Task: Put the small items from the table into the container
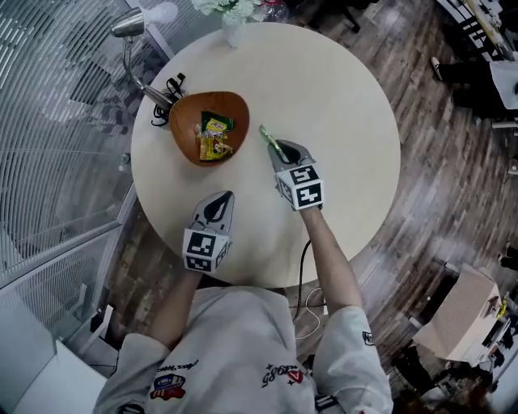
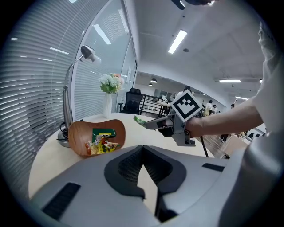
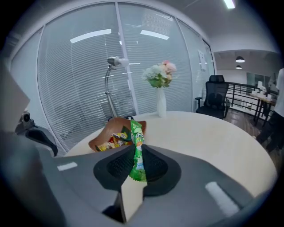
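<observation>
A brown wooden bowl point(image 1: 188, 128) point(image 2: 80, 135) point(image 3: 106, 129) sits at the round table's left side and holds a green and a yellow snack packet point(image 1: 214, 137) point(image 2: 103, 138). My right gripper point(image 1: 273, 149) point(image 2: 148, 123) point(image 3: 135, 155) is shut on a green candy packet point(image 1: 269, 142) point(image 3: 136, 148) point(image 2: 139, 119). It hangs above the table just right of the bowl, with the packet sticking out past the fingertips. My left gripper point(image 1: 217, 204) point(image 2: 143, 156) is shut with nothing in it, near the table's front edge.
A silver desk lamp point(image 1: 133, 48) point(image 2: 71, 102) and a black cable point(image 1: 166, 90) stand at the table's left edge behind the bowl. A white vase of flowers point(image 1: 233, 18) point(image 3: 160, 91) stands at the far edge. The table point(image 1: 340, 121) is round and beige.
</observation>
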`<state>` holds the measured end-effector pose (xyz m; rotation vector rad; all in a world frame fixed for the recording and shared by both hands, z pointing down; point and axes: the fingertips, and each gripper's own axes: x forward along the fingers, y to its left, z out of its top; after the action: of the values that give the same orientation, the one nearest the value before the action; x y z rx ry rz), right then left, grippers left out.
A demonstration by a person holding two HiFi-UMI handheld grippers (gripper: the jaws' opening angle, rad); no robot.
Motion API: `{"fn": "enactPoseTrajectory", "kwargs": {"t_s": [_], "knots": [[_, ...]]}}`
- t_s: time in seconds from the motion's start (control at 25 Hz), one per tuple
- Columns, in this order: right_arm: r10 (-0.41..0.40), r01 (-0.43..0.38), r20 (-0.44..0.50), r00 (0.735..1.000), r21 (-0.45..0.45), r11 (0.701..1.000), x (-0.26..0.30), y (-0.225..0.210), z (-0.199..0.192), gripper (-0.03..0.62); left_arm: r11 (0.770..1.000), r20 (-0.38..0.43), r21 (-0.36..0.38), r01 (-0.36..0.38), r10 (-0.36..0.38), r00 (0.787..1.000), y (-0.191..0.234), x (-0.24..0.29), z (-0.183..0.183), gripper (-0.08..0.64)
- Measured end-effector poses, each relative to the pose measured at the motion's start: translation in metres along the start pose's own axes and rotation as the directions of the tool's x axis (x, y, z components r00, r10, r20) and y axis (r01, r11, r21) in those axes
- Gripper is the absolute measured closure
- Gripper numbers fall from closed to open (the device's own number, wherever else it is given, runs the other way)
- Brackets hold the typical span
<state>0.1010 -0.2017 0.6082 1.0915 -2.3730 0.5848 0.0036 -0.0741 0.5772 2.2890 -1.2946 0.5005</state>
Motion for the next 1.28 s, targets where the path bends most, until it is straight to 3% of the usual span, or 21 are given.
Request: {"fn": "enactPoseTrajectory", "kwargs": {"t_s": [0.16,0.32,0.68,0.84,1.0,1.28], "knots": [[0.051,-0.051,0.011,0.999,0.013,0.999,0.044,0.066,0.033,0.545,1.000,0.014,-0.005,-0.025,0.025,1.000,0.043,-0.028,0.001,0.553],[0.043,-0.042,-0.028,0.999,0.036,0.998,0.084,0.105,0.037,0.545,0.998,0.023,-0.025,-0.056,0.057,0.998,0.084,-0.059,-0.005,0.552],[-0.031,0.040,-0.078,0.997,0.117,0.992,0.117,0.116,0.031,0.513,0.996,0.048,-0.052,-0.078,0.081,0.996,0.145,-0.099,-0.012,0.553],[-0.040,0.045,-0.031,0.999,0.171,0.984,0.103,0.121,0.043,0.468,0.997,0.062,-0.049,-0.060,0.063,0.996,0.152,-0.103,-0.010,0.552],[-0.061,0.050,0.035,0.998,0.259,0.965,0.065,0.136,0.050,0.468,0.999,0.070,-0.038,-0.021,0.024,0.997,0.147,-0.104,-0.005,0.553],[-0.156,0.081,0.154,0.976,0.408,0.909,-0.019,0.175,0.037,0.533,0.996,0.085,0.024,0.084,-0.086,0.993,0.114,-0.103,0.007,0.552]]}}
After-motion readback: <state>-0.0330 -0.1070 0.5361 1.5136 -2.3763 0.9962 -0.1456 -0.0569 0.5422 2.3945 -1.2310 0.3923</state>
